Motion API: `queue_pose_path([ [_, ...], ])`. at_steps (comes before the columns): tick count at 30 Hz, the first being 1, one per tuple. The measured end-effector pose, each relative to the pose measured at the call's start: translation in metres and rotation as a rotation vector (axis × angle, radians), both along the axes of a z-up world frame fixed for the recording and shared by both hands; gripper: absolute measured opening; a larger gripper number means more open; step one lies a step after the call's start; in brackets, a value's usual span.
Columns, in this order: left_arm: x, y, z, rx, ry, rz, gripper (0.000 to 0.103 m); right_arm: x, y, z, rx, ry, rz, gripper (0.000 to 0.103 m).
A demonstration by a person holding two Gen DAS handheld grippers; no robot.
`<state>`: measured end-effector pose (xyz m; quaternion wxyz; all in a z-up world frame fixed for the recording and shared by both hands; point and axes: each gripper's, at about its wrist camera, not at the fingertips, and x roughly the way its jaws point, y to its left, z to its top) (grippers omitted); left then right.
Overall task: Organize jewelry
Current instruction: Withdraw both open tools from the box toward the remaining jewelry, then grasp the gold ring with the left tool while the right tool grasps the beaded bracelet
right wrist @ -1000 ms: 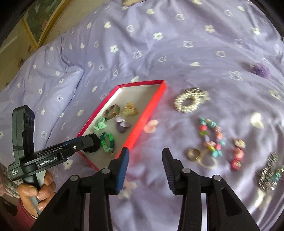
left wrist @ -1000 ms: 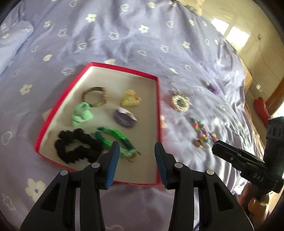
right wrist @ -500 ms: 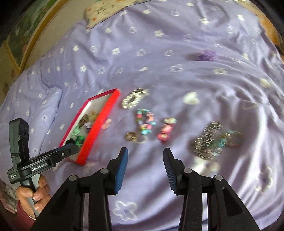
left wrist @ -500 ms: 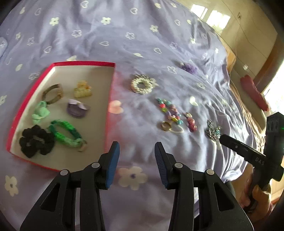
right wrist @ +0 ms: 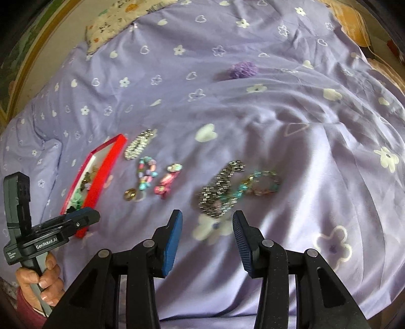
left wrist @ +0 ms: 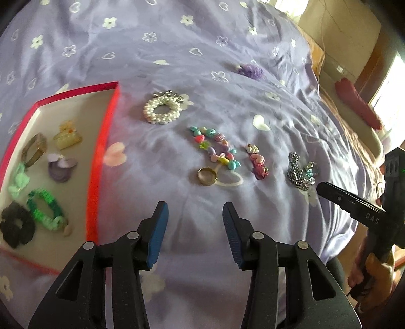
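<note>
Both claws wide, empty: left claw point(left wrist: 193, 211), right claw point(right wrist: 207, 221). Silver bracelet point(right wrist: 217, 187) on bed point(right wrist: 316, 151) just beyond right claw, well right of red box point(left wrist: 101, 151). Pinch one strand low, lift slowly.

I see a lavender bedspread point(left wrist: 192, 38) printed with white flowers and hearts; at two o'clock, bright window light point(left wrist: 387, 88) beside pale wall panels point(left wrist: 341, 38), a patterned pillow point(right wrist: 121, 15) at eleven
</note>
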<state>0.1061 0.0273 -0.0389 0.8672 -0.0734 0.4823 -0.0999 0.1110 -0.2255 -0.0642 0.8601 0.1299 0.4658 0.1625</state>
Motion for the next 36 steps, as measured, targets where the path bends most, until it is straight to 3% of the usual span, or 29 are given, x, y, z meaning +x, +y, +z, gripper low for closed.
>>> queue_pose_path([
  [8,0.027,-0.017,-0.021,0.04,0.035,-0.026,0.043,0.021,-0.01,-0.017,-0.069,0.006,-0.022,0.043],
  [18,0.046,-0.03,-0.03,0.06,0.009,-0.049,0.04,0.041,-0.008,-0.023,-0.083,-0.018,-0.018,0.041],
  [20,0.046,-0.032,-0.031,0.064,0.004,-0.061,0.026,0.043,-0.007,-0.023,-0.09,-0.023,-0.016,0.033],
  [21,0.045,-0.032,-0.03,0.062,0.0,-0.066,0.021,0.043,-0.009,-0.024,-0.085,-0.024,-0.02,0.022],
  [23,0.045,-0.032,-0.03,0.056,-0.005,-0.07,0.021,0.043,-0.011,-0.023,-0.072,-0.024,-0.025,0.009],
  [36,0.018,-0.019,-0.012,0.021,-0.044,-0.05,0.021,0.019,-0.011,0.009,0.03,-0.093,-0.007,0.007],
])
